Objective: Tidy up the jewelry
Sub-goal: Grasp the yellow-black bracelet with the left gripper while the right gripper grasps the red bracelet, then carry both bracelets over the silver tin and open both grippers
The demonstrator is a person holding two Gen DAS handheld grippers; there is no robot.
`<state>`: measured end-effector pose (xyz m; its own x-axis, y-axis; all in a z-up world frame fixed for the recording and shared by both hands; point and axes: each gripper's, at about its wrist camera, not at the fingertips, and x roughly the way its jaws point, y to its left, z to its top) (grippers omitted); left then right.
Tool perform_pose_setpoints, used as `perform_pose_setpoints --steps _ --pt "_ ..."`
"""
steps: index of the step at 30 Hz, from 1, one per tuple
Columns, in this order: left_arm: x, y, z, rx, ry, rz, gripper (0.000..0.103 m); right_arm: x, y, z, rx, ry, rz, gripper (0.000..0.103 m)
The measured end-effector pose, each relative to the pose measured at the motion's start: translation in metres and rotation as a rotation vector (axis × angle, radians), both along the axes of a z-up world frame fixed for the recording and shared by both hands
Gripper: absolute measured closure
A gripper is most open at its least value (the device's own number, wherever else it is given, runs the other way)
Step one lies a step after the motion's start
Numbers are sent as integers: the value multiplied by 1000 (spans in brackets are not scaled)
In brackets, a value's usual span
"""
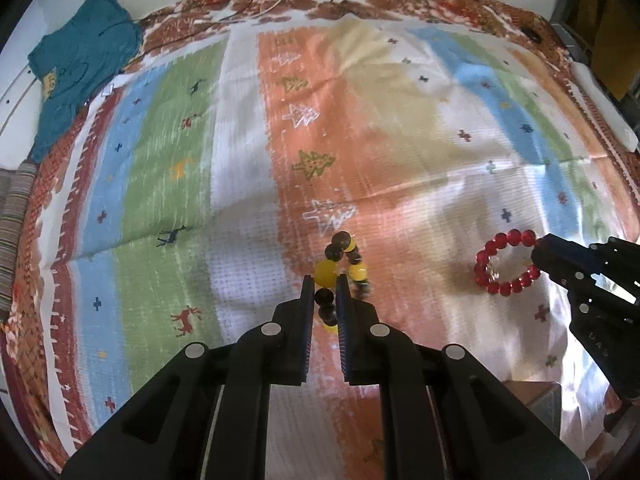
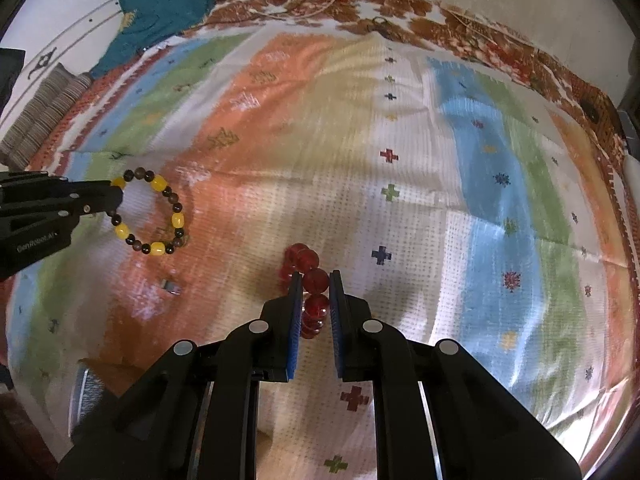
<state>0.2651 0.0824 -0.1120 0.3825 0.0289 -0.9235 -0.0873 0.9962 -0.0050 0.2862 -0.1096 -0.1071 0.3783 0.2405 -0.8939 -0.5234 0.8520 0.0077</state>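
Left gripper pinching yellow-and-dark bracelet, right gripper pinching red bracelet

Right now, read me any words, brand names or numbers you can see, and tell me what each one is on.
"GenRobot.AI" on the side of the left tongs, in the right wrist view.
Raised letters on the right tongs, in the left wrist view: too blurred to read.
No other text is readable.
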Motion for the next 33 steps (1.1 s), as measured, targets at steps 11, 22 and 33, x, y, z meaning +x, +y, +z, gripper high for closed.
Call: perform_pose_setpoints --steps 11,22,33 --pt "-14 -18 22 -6 -41 -31 93 -12 -6 18 46 -19 -9 89" --pt "-31 -27 42 -37 -81 -44 93 -29 -12 31 103 -11 -11 89" --pt "-52 -37 59 -50 -123 -65 93 -52 -15 53 150 -49 9 89"
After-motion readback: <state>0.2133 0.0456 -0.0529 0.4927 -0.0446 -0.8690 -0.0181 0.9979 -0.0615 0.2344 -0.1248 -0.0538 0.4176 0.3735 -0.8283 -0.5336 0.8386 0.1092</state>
